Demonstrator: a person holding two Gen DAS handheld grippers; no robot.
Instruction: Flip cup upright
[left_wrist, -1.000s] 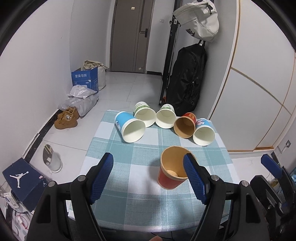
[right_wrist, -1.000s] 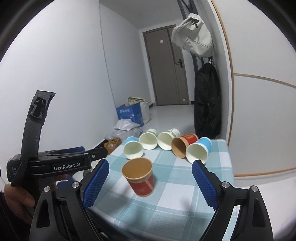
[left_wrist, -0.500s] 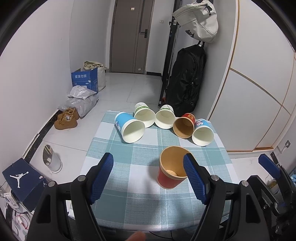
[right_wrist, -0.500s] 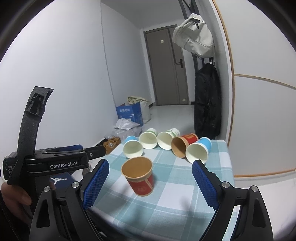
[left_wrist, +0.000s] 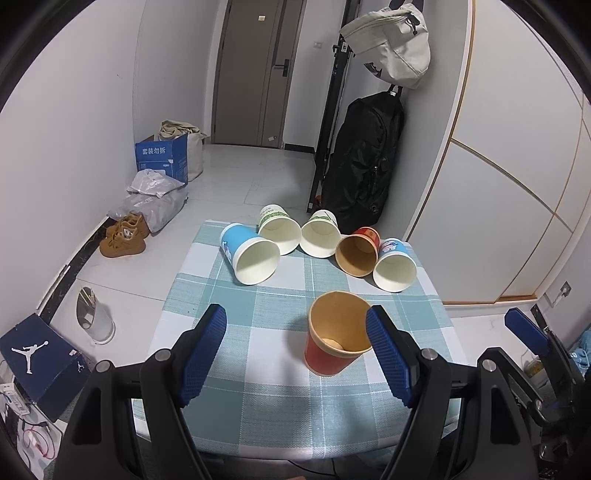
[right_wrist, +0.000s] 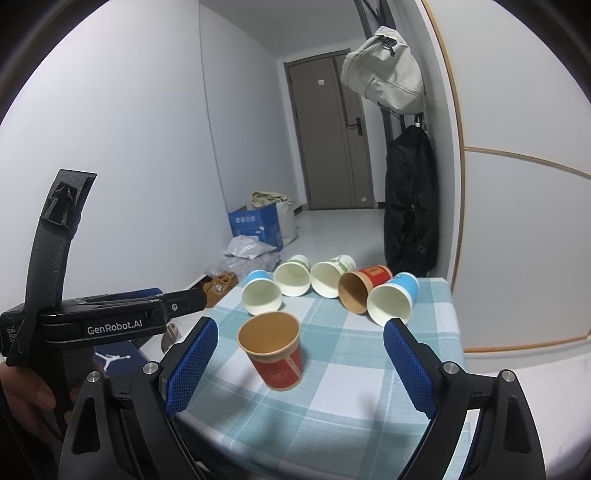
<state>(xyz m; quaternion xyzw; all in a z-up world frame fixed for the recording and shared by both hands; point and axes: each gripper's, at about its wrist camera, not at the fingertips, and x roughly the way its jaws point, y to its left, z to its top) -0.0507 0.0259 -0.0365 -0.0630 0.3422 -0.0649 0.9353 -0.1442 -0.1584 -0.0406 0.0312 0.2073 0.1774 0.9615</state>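
Five cups (left_wrist: 255, 260) lie tipped at the far edge of the surface (left_wrist: 258, 369), one red cup (left_wrist: 334, 336) upright nearer; both grippers' jaws gape empty, so close gently on a sidewall, rotate, avoid crushing.

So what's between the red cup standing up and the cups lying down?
Only bare checked tablecloth separates the upright red cup from the lying cups, as the left wrist view shows.

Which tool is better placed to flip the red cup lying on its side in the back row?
Probably right: the lying red cup sits toward the row's right end, nearer the open right tool than the open left tool.
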